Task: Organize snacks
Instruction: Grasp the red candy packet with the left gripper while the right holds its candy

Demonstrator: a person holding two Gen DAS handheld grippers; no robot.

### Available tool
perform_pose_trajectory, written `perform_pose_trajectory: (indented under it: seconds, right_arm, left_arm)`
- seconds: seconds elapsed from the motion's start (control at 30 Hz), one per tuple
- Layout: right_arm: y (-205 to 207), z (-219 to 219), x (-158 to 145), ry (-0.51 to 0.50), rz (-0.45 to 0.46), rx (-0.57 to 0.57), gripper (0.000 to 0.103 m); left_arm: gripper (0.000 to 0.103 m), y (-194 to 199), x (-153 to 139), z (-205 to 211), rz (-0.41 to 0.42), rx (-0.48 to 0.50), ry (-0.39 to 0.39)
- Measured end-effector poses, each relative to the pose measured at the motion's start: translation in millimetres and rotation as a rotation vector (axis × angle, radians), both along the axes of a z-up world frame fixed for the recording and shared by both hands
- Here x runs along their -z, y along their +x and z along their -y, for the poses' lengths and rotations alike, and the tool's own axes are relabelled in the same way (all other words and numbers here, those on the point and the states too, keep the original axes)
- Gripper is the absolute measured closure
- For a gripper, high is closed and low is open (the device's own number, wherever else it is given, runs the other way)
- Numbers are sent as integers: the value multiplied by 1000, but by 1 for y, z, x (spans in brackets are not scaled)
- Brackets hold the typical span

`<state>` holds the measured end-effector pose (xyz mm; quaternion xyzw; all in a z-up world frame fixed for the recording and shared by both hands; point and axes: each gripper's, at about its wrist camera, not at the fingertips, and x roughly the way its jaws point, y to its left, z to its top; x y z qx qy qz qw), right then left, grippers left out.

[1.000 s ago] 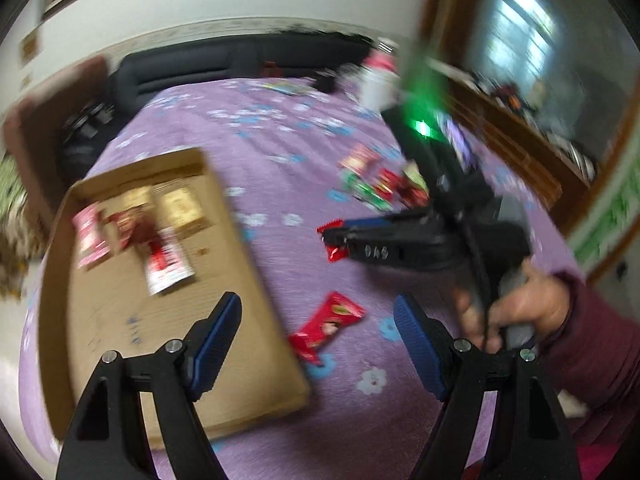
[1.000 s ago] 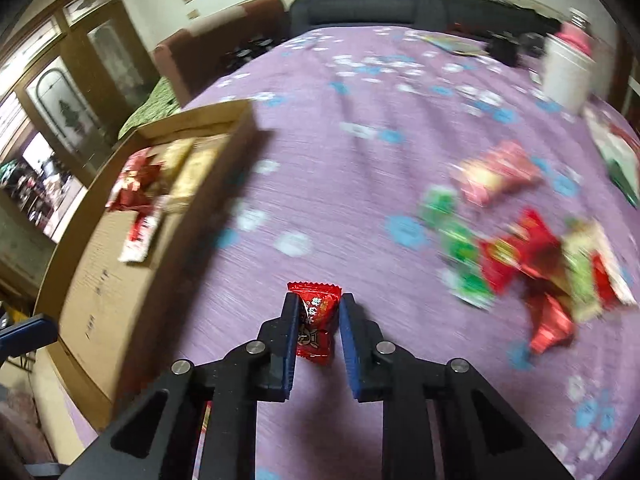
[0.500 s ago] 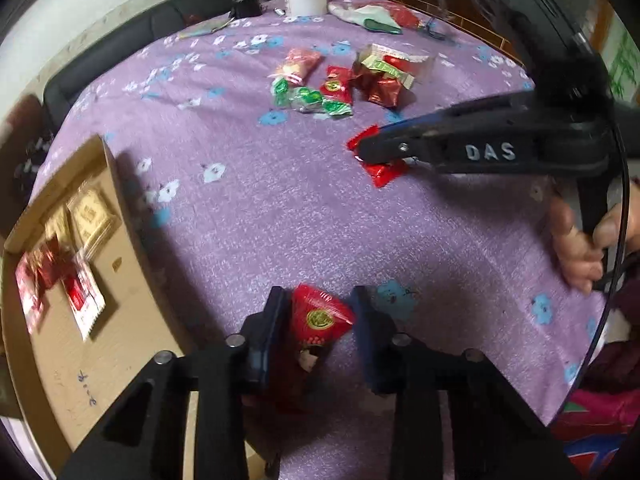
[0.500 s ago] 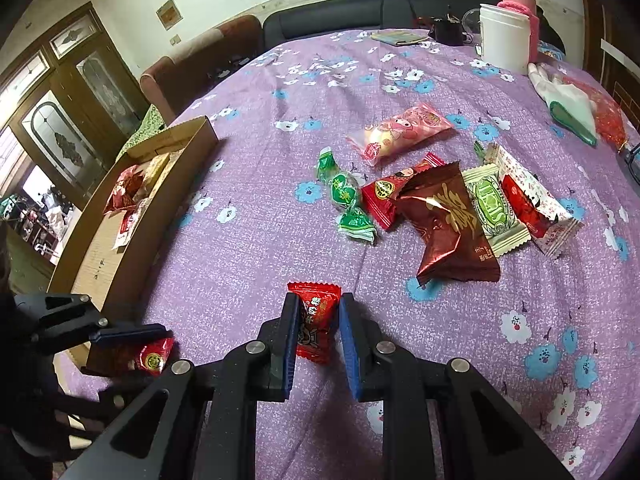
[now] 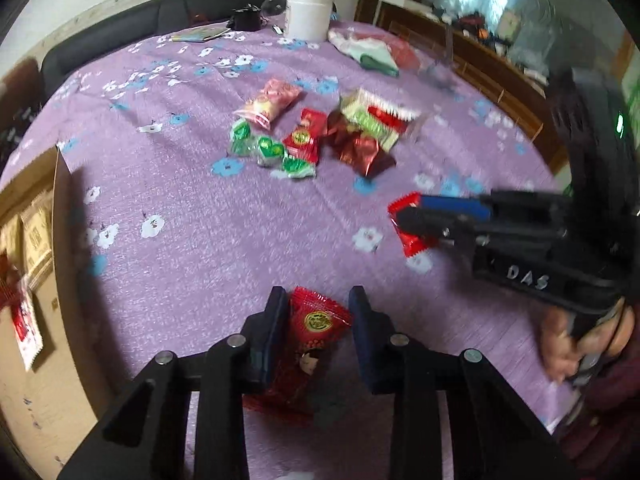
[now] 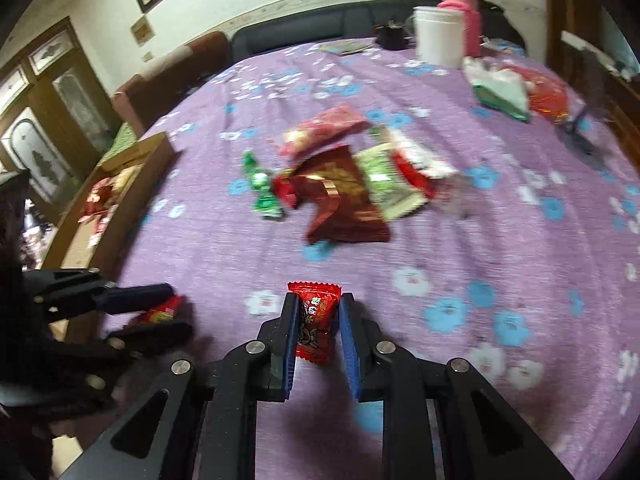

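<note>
My left gripper [image 5: 318, 314] is shut on a red snack packet [image 5: 316, 328] with a round yellow-green label, low over the purple flowered tablecloth [image 5: 192, 216]. It also shows in the right wrist view [image 6: 144, 312] at lower left. My right gripper [image 6: 318, 312] is shut on a small red candy packet [image 6: 314, 320]; in the left wrist view it [image 5: 408, 216] comes in from the right, holding that packet [image 5: 410, 236]. A pile of snacks [image 5: 316, 136] lies mid-table. A cardboard box [image 5: 28, 240] with several packets sits at the left.
A white jar [image 5: 309, 14] and a pink-capped bottle [image 6: 460, 16] stand at the table's far edge. A green and white bag [image 6: 500, 94] and a red bag [image 6: 548, 94] lie at the far right. A dark sofa [image 6: 320, 28] is behind the table.
The left gripper has closed on the red packet and lifted back with it. The right gripper, still holding its candy, has drawn back toward the right, away from the box.
</note>
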<state>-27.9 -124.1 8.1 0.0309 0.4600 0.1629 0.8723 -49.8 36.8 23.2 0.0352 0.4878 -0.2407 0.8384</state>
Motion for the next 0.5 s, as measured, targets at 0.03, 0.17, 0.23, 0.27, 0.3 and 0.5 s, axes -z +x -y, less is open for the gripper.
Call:
perform_pose_trajectory:
  seconds: [0.03, 0.17, 0.23, 0.27, 0.3, 0.5]
  right_arm:
    - [0, 2, 0, 6, 1, 0, 82]
    - [2, 16, 3, 103, -14, 5, 76]
    - [3, 19, 3, 134, -19, 8, 73]
    - [2, 19, 4, 135, -15, 8, 73]
    - [2, 17, 3, 130, -11, 7, 73]
    - [-3, 8, 2, 66, 23, -2, 71]
  left_arm:
    - [66, -1, -4, -3, 3, -8, -17]
    - [38, -8, -21, -27, 27, -70, -87]
    - [38, -10, -24, -39, 24, -98, -106]
    - [38, -11, -24, -41, 23, -105, -101]
    - [38, -12, -22, -42, 24, -112, -84]
    - [38, -15, 0, -18, 25, -87, 7]
